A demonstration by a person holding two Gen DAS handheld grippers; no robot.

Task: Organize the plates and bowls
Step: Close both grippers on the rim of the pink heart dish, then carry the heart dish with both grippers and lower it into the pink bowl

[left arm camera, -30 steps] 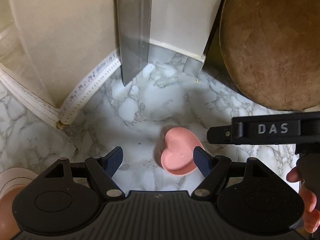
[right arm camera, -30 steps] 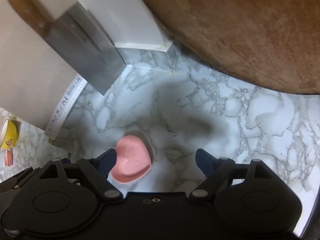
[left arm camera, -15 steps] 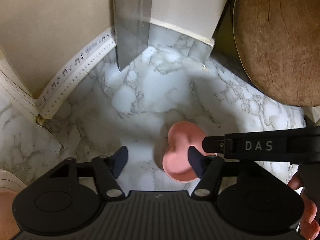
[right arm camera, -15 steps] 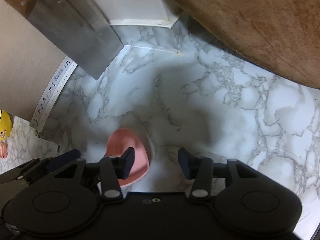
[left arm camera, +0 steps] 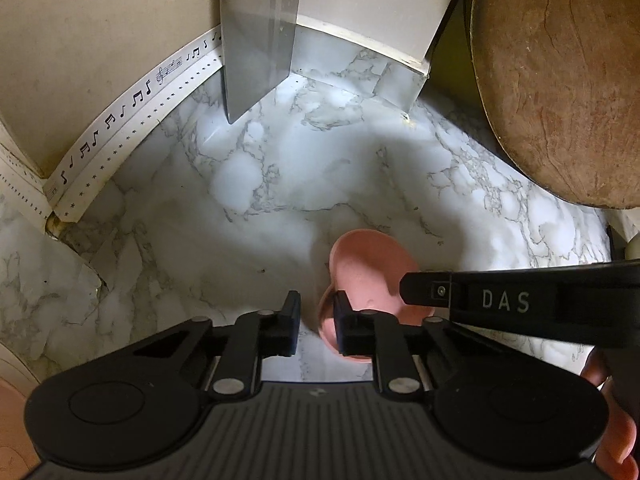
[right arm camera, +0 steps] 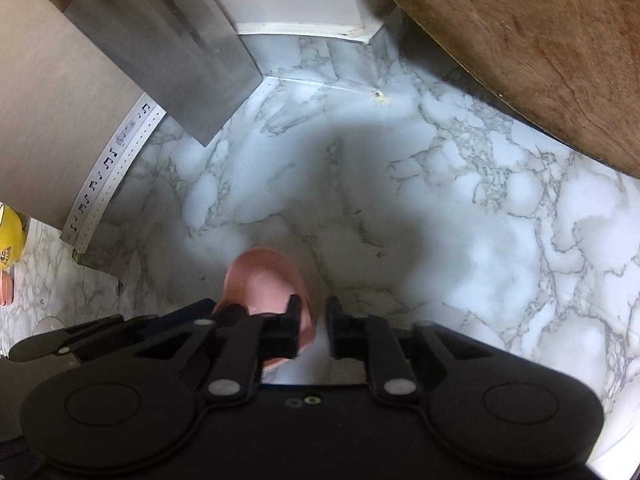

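Observation:
A pink heart-shaped dish (left arm camera: 368,264) sits on the marble counter (left arm camera: 260,184), close under both tools. My left gripper (left arm camera: 317,314) has the dish's left rim between its fingers and its jaws are closing on it. In the right wrist view the same dish (right arm camera: 264,276) lies at lower centre, and my right gripper (right arm camera: 313,320) is shut on its right rim. The right tool's black arm marked DAS (left arm camera: 504,300) crosses over the dish's right side. Most of the dish's near half is hidden by the fingers.
A steel cleaver blade (left arm camera: 256,40) hangs against the back wall. A big round wooden board (left arm camera: 560,80) leans at the right. A music-note tape strip (left arm camera: 132,108) runs along the wall's foot. A yellow cup (right arm camera: 8,236) stands far left. A person's fingers (left arm camera: 616,440) hold the right tool.
Both tools came down closer to the dish. Their jaws went from wide apart to narrow, each ending on an opposite rim of the pink dish.

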